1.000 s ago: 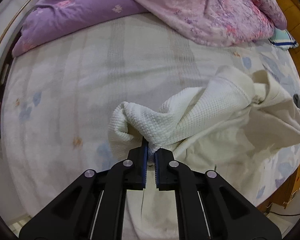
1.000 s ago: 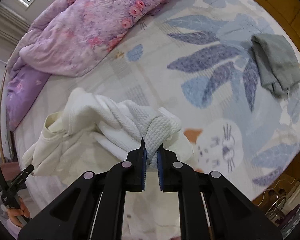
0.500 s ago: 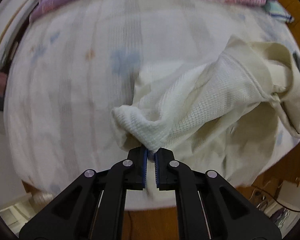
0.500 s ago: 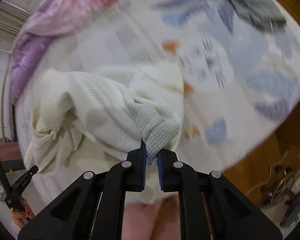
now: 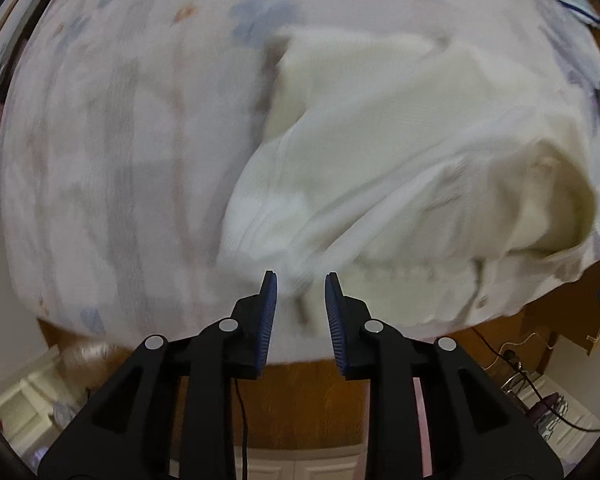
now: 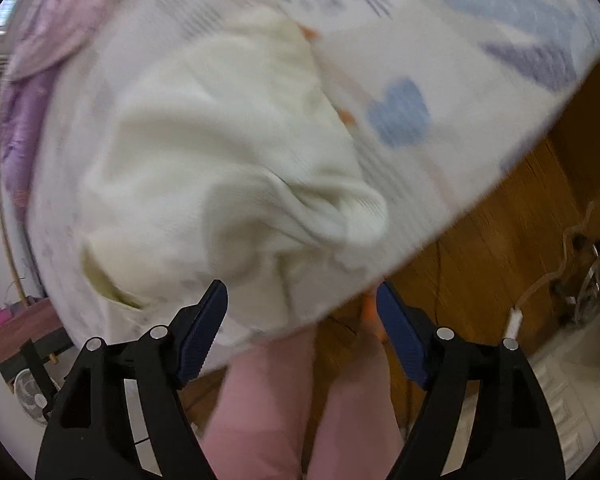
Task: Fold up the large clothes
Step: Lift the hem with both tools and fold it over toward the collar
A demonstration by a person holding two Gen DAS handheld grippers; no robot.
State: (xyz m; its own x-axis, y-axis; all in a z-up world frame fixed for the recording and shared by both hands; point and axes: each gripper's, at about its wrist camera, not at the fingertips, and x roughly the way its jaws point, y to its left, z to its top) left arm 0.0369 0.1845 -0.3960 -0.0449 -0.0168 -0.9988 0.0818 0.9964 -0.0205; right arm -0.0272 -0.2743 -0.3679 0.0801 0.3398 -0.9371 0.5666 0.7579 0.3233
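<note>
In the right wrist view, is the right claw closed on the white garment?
No. The right claw has just been opening, and its blue pads stand wide apart with no cloth of the white garment pinched between them.

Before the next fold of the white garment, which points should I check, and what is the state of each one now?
1. Left tool has let go: ok, it has just been opening and no cloth is pinched between its pads.
2. Right tool has let go: ok, it has just opened wide and is empty.
3. White garment lies fully on the bed: ok, though it sits close to the near edge.
4. Garment is flat: not ok, folds and a bunched end show.
5. Next corner to take is found: cannot tell, the pictures are blurred.
</note>
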